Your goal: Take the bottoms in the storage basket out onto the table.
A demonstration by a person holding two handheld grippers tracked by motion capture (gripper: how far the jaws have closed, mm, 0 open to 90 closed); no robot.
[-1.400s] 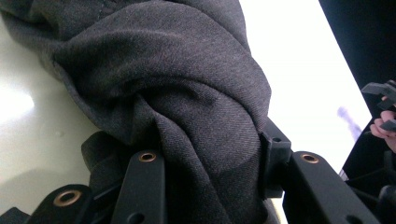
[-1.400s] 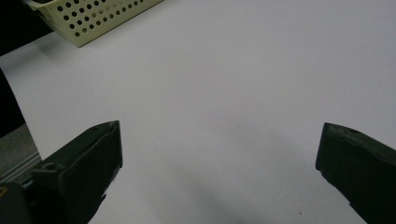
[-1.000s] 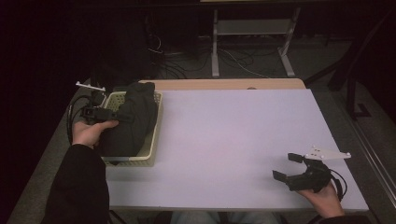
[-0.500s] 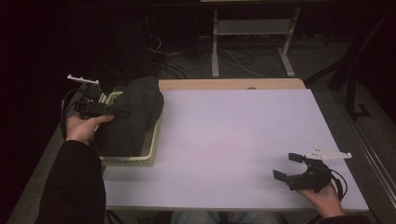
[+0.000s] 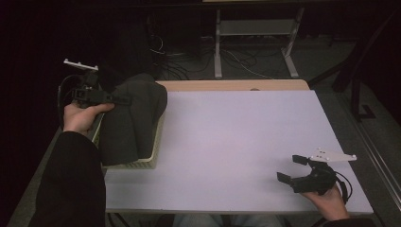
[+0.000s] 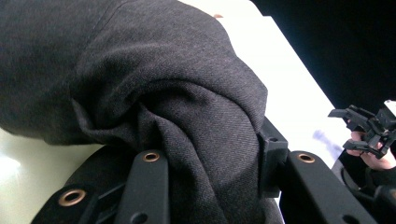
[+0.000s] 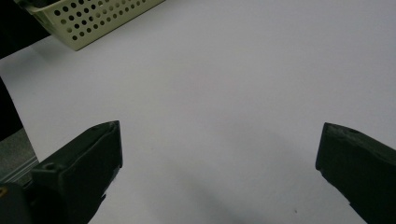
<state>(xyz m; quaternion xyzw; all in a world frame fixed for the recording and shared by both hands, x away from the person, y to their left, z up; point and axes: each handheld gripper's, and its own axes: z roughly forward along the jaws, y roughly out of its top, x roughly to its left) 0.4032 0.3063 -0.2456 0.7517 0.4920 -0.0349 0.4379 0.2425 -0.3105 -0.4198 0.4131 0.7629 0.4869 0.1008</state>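
Nearest the person, at the table's (image 5: pixel 236 142) front right corner, the right gripper (image 5: pixel 292 171) rested low over the white top with its jaws spread wide and nothing between them; its own camera looked out between the two black jaws at bare tabletop. Farther back on the left, the left gripper (image 5: pixel 124 100) was clamped on a fold of the dark grey garment (image 5: pixel 132 118), the cloth bunched tightly between its jaws in the left gripper view. The garment hung partly raised, draped over the pale perforated basket (image 5: pixel 142 162) at the table's left edge. Beyond the table lay tangled cables (image 5: pixel 189 61) on the floor. No brand, label or writing could be read anywhere.
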